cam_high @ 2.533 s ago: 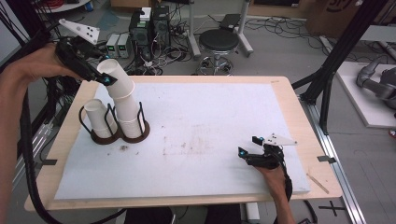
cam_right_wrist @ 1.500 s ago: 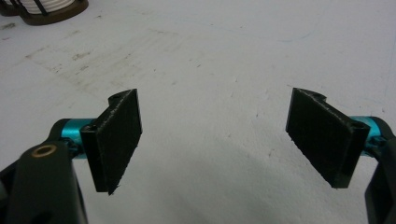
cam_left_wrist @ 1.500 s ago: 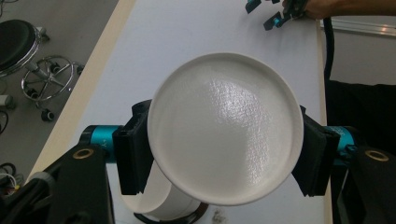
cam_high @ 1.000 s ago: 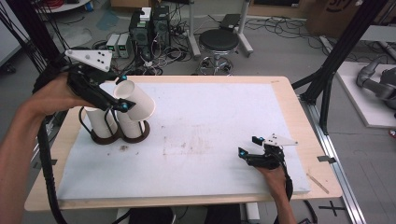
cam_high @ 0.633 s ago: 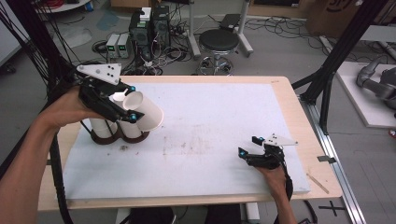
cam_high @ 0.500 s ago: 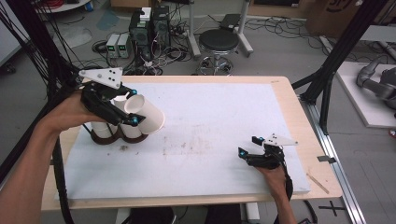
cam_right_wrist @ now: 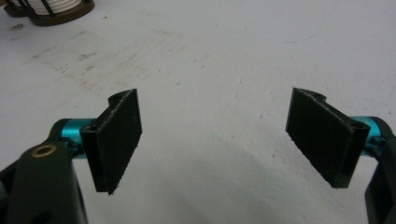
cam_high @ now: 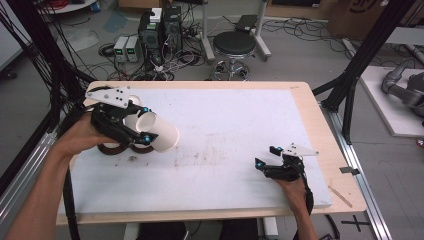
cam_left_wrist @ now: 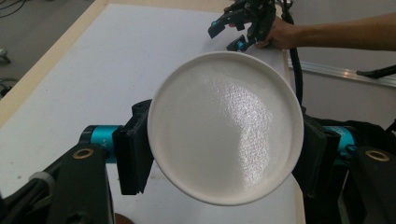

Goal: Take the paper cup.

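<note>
My left gripper (cam_high: 146,125) is shut on a white cup (cam_high: 163,133), held on its side above the table's left part with one end toward the right. In the left gripper view the cup's round end (cam_left_wrist: 225,126) sits between the two black jaws of the left gripper (cam_left_wrist: 224,156). Just below it stand two dark round cup holders (cam_high: 120,148). My right gripper (cam_high: 271,160) rests open at the front right, with nothing between its fingers (cam_right_wrist: 116,140); it shows far off as the right gripper (cam_left_wrist: 233,31).
A white mat (cam_high: 225,125) covers the wooden table (cam_high: 312,115). More white cups (cam_right_wrist: 51,3) sit in a holder. A stool (cam_high: 235,45), computers and cables stand on the floor behind the table. Black frame posts (cam_high: 360,65) rise at the right.
My left gripper lifted the cup off the stack in the holders, tipped it onto its side and carried it toward the front and right. The right gripper has not moved.
</note>
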`<state>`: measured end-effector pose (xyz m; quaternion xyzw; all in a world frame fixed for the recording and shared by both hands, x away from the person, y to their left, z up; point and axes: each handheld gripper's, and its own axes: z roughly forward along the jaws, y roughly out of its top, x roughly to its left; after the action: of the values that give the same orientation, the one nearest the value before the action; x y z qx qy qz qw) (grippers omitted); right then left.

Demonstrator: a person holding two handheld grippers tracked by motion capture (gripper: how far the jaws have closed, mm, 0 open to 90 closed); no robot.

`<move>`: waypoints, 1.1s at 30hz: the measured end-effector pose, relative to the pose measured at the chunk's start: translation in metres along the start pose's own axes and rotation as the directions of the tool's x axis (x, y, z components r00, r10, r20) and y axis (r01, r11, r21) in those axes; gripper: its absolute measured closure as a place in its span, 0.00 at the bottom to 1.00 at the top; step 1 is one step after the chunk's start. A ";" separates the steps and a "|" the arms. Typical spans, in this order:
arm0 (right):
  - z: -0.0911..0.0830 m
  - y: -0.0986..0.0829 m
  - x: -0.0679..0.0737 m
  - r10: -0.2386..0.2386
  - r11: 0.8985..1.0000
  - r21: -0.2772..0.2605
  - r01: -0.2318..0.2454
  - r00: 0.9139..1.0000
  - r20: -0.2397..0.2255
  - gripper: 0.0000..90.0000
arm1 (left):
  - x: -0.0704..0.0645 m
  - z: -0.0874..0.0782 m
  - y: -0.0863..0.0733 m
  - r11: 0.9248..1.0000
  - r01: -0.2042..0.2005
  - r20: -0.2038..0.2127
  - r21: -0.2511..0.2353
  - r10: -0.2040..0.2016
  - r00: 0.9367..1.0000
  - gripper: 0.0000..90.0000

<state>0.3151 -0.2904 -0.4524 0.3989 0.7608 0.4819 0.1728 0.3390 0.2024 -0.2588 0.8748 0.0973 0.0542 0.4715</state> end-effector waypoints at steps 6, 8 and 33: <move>0.000 0.000 0.000 -0.007 1.000 -0.001 0.007 1.000 -0.001 0.21 | -0.002 0.005 -0.009 1.000 0.009 -0.001 -0.011 -0.009 1.000 0.36; 0.000 0.000 0.000 -0.006 1.000 -0.001 0.006 1.000 0.000 0.21 | -0.003 0.006 -0.011 1.000 0.009 -0.002 -0.014 -0.009 1.000 0.36; 0.000 0.000 0.000 -0.007 1.000 0.001 0.007 1.000 0.007 0.21 | -0.005 0.015 -0.028 0.999 0.030 0.009 -0.029 -0.030 1.000 0.36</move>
<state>0.3149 -0.2899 -0.4524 0.3980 0.7619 0.4794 0.1769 0.3336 0.2038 -0.2907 0.8664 0.1075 0.0447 0.4855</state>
